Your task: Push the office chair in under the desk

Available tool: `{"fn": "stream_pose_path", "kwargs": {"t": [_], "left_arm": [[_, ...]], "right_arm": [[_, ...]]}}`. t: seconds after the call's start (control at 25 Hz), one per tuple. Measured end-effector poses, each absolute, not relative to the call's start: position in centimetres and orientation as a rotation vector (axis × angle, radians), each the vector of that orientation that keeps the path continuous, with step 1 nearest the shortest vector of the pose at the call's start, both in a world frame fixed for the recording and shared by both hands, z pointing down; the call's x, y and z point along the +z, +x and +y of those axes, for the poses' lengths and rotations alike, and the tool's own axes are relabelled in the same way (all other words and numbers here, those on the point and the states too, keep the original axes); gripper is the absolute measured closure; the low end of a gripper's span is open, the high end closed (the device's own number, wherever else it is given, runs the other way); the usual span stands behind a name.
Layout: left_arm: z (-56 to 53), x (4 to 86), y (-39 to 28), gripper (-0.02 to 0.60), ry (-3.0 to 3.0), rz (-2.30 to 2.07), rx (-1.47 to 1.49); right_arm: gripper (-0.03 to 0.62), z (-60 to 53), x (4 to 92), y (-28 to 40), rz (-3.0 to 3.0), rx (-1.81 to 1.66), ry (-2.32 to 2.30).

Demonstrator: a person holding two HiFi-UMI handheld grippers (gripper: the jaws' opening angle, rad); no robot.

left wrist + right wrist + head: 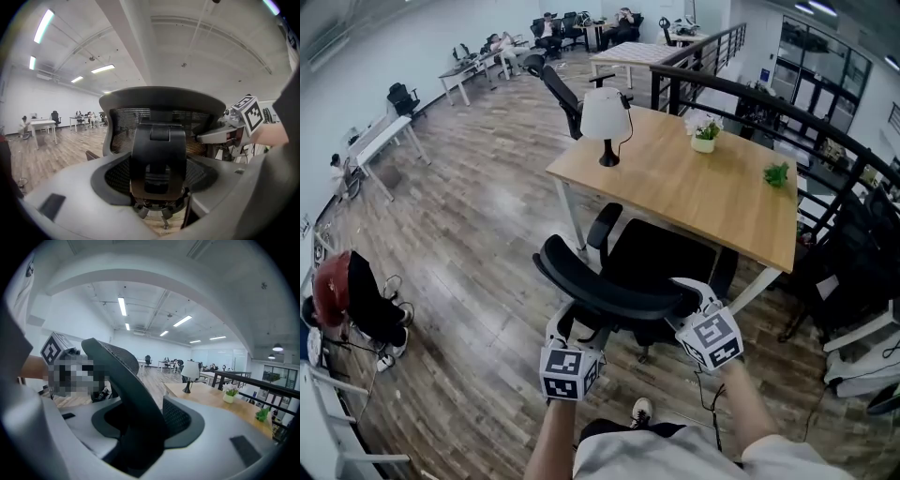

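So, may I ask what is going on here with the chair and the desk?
A person stands behind the office chair with a tool in each hand. The left tool is clamped on the support at the back of the chair, the right tool on the right edge of its backrest. The chair faces the wooden desk, with the front of the seat about at the desk's near edge and the backrest well clear of it, so it is not yet pushed in.

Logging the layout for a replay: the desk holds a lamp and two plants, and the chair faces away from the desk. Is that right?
Not quite. The chair faces the desk, its back toward the person, as the head view shows. The lamp, flowerpot and green plant do stand on the desk.
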State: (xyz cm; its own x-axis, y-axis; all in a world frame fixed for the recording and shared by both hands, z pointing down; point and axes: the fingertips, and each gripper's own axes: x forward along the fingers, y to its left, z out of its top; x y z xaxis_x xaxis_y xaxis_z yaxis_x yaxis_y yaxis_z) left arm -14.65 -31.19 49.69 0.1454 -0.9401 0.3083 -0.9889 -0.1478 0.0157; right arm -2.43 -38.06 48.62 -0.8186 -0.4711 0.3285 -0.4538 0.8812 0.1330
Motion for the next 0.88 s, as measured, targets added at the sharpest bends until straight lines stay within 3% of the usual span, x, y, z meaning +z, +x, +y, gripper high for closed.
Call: {"fn": "stream_pose_path", "kwargs": {"t": [0.88], "left_arm": [[-41.1,49.5,-13.7,0.250,2.261,-1.870,0.303]], "right_arm": [[0.367,-47.3,48.5,-1.1,-2.704,-0.087,0.714]]}}
